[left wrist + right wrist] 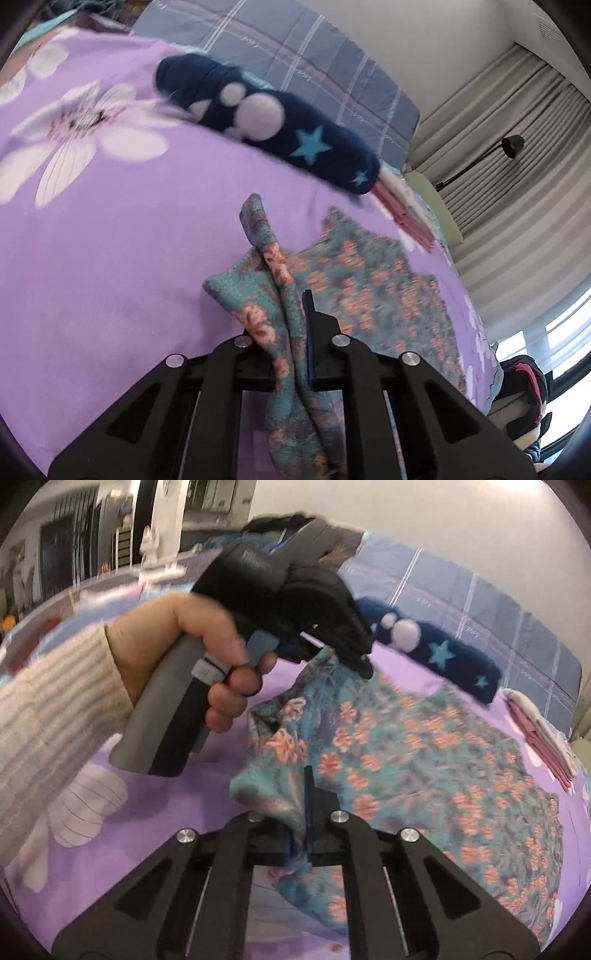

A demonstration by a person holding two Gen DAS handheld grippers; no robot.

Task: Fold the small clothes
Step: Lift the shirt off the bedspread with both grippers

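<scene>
**Asker:** Gripping anything, either tool?

**Describer:** Both. The left gripper (295, 332), black with two fingers, is clamped on a bunched edge of the teal floral garment with orange blossoms (373, 291), thin soft cloth. The fold stands up between its jaws and drapes back toward the camera. The right gripper (301, 812) is clamped on another gathered bit of the same garment's edge.

**Asker:** Where is the garment?

**Describer:** On the purple bedspread with white flowers (110, 258). Take the garment as the landmark. Most of it lies flat, spreading away from both grippers toward a navy fleece piece with pale blue stars (280, 125), which lies just beyond the garment's far edge. A pink and white folded stack (543, 734) sits off the garment's far right side.

**Asker:** How do the two tools sit against each other?

**Describer:** Seen from the right wrist, the left gripper (354, 653) is held by a hand (207, 657) in a cream ribbed sleeve (48, 709). It pinches the garment's near-left edge, farther along that edge than the right gripper's hold. So both holds lie on one side of the garment.

**Asker:** What does the next move turn on?

**Describer:** My judgement: the free body of cloth lies ahead, so the held edge would be carried forward over it. Uneven lifting could skew the fold.
</scene>
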